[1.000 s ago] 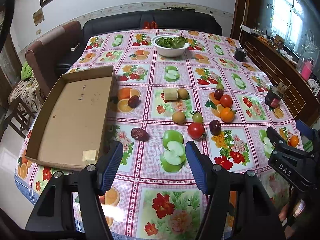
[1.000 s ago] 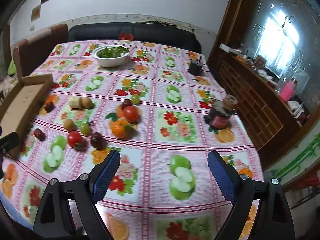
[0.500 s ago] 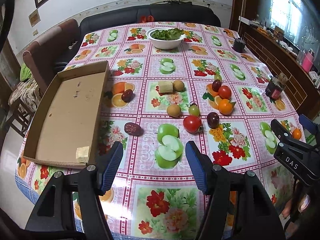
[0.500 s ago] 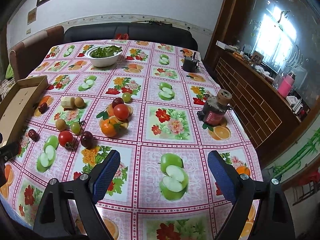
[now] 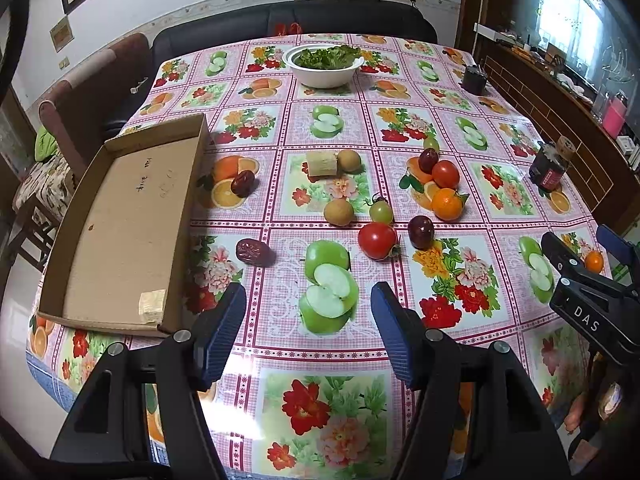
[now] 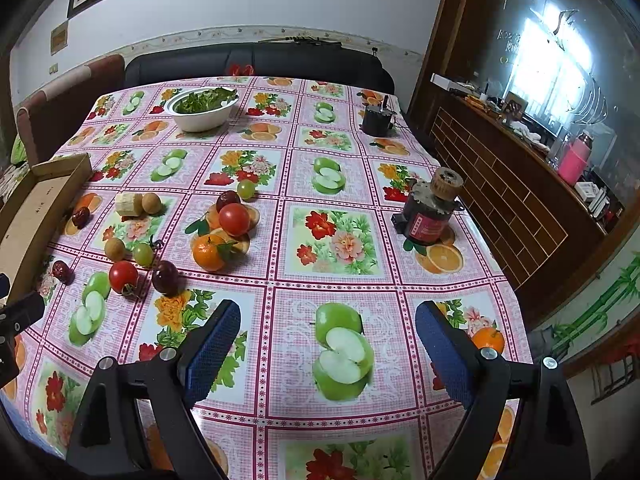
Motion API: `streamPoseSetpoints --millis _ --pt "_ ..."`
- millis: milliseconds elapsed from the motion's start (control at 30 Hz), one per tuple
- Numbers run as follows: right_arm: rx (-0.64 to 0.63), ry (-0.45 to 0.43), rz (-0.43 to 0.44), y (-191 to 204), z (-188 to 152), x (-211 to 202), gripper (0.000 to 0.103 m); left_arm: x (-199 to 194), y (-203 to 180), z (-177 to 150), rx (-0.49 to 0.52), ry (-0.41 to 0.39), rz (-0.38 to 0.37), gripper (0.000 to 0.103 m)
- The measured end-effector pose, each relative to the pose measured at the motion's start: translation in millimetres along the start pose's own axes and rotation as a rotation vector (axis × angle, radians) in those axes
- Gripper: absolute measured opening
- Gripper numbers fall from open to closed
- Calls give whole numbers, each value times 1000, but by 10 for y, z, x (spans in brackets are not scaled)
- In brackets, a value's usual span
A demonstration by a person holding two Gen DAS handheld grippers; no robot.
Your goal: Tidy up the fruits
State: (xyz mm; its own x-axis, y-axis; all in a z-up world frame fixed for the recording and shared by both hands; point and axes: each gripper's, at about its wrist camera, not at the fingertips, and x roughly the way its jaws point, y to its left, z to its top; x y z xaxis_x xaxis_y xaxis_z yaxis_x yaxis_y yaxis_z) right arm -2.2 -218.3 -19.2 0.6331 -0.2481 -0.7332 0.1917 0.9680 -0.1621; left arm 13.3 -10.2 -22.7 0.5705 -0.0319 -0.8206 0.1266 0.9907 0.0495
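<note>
Several loose fruits lie mid-table on a fruit-print cloth: a red tomato (image 5: 377, 240), a dark plum (image 5: 420, 231), an orange (image 5: 446, 203), a green tomato (image 5: 381, 211), a brown round fruit (image 5: 338, 212) and a red date (image 5: 252, 252). An empty cardboard tray (image 5: 120, 224) sits at the left. My left gripper (image 5: 308, 320) hovers open over the near edge, nothing between its blue pads. The right gripper (image 6: 328, 344) is open too, near the front right; the tomato (image 6: 123, 276) and the plum (image 6: 165, 277) lie to its left.
A white bowl of greens (image 5: 323, 65) stands at the far side. A dark jar with a cork lid (image 6: 430, 212) is at the right, a small black pot (image 6: 376, 119) behind it. Chairs and a dark sofa (image 5: 280, 20) ring the table; a wooden counter (image 6: 520, 184) runs along the right.
Both grippers have drawn back and risen slightly, so the fruits sit a little farther off in each view. Both stay open; nothing on the table has moved.
</note>
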Motion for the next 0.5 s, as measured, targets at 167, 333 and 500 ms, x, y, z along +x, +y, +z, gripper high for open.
streamPoseSetpoints --millis 167,333,500 --pt "-3 6 -1 12 3 25 91 27 -6 0 3 2 4 64" --pt "-6 8 2 29 1 30 91 56 7 4 3 8 6 64" --pt "-12 11 0 55 10 37 91 54 39 -1 -5 1 12 64"
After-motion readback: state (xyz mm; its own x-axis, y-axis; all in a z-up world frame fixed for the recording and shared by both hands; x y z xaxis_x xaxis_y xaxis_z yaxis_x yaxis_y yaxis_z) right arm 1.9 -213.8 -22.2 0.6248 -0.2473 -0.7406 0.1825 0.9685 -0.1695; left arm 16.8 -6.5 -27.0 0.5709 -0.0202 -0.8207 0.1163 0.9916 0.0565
